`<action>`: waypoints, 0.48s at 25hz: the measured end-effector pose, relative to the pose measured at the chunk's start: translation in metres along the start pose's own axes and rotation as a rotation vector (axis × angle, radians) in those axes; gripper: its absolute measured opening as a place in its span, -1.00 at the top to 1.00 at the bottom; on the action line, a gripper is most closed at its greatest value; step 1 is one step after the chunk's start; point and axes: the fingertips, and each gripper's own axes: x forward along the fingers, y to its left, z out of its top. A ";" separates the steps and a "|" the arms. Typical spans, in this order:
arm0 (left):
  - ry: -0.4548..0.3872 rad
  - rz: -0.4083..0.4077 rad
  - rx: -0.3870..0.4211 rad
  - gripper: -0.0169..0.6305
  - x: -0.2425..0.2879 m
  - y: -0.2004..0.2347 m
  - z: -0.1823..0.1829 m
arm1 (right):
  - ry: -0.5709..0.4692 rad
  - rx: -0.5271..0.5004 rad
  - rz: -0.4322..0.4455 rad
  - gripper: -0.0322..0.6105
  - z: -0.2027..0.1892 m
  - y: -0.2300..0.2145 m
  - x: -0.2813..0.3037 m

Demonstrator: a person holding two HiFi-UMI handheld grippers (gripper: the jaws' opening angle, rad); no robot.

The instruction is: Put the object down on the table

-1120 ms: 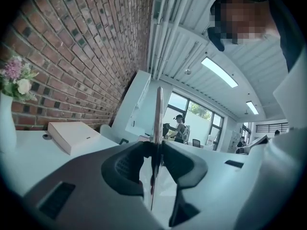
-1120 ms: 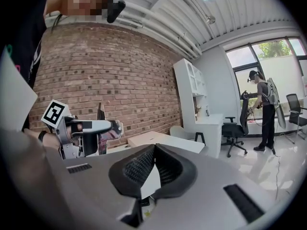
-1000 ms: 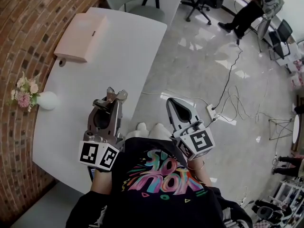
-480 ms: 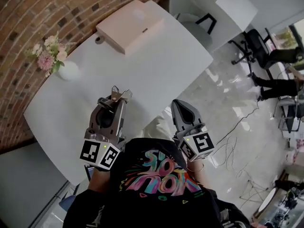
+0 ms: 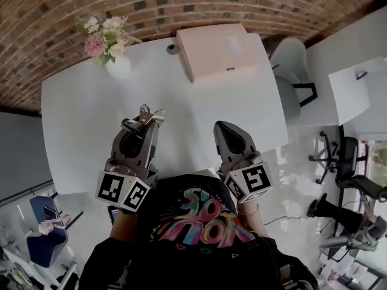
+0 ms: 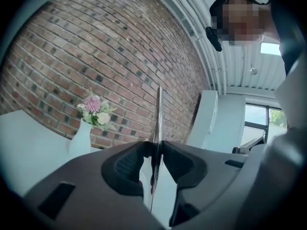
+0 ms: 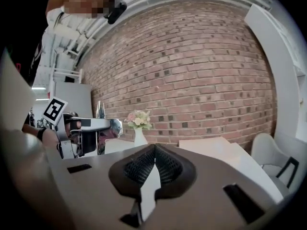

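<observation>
Head view first: the white table [image 5: 78,132] is spread out below me. My left gripper [image 5: 143,124] hangs over its near part, with the shiny metal object [image 5: 149,115] poking out past the jaw tips. In the left gripper view I see that object edge-on, a thin bright strip pinched between the two dark pads. So the grip is on, and the piece is up in the air, not on the tabletop. My right gripper [image 5: 225,127] sits beside the left one near the table's front edge, jaws drawn together with nothing between them. On the far side stand a vase of flowers [image 5: 118,67] and a flat pale box [image 5: 217,50], both well apart from where I'm working. I'd say nothing of the put-down is done yet. Lowering the piece onto the tabletop and letting the jaws part is all ahead of me. Bare white surface lies just in front of the left gripper, which looks like the spot.
</observation>
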 end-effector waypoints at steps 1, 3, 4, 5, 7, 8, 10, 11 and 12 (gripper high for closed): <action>-0.016 0.032 0.000 0.53 0.001 0.001 0.000 | 0.006 -0.017 0.034 0.85 0.000 -0.003 0.006; -0.047 0.095 0.001 0.53 0.001 0.003 0.000 | 0.015 -0.041 0.109 0.85 0.000 -0.008 0.017; -0.060 0.123 0.000 0.53 0.000 0.003 0.000 | 0.017 -0.046 0.147 0.85 0.000 -0.009 0.022; -0.070 0.147 -0.003 0.53 0.000 0.003 0.000 | 0.018 -0.048 0.181 0.85 0.001 -0.011 0.026; -0.080 0.190 -0.017 0.53 -0.001 0.002 -0.001 | 0.021 -0.051 0.237 0.85 0.004 -0.014 0.032; -0.082 0.206 -0.029 0.53 -0.001 0.001 -0.002 | 0.024 -0.051 0.260 0.85 0.005 -0.016 0.034; -0.084 0.218 -0.055 0.53 0.002 -0.003 -0.004 | 0.030 -0.046 0.294 0.85 0.006 -0.019 0.038; -0.084 0.214 -0.065 0.53 0.004 -0.005 -0.005 | 0.031 -0.042 0.305 0.85 0.006 -0.020 0.040; -0.082 0.205 -0.071 0.53 0.006 -0.008 -0.006 | 0.032 -0.036 0.311 0.85 0.005 -0.021 0.042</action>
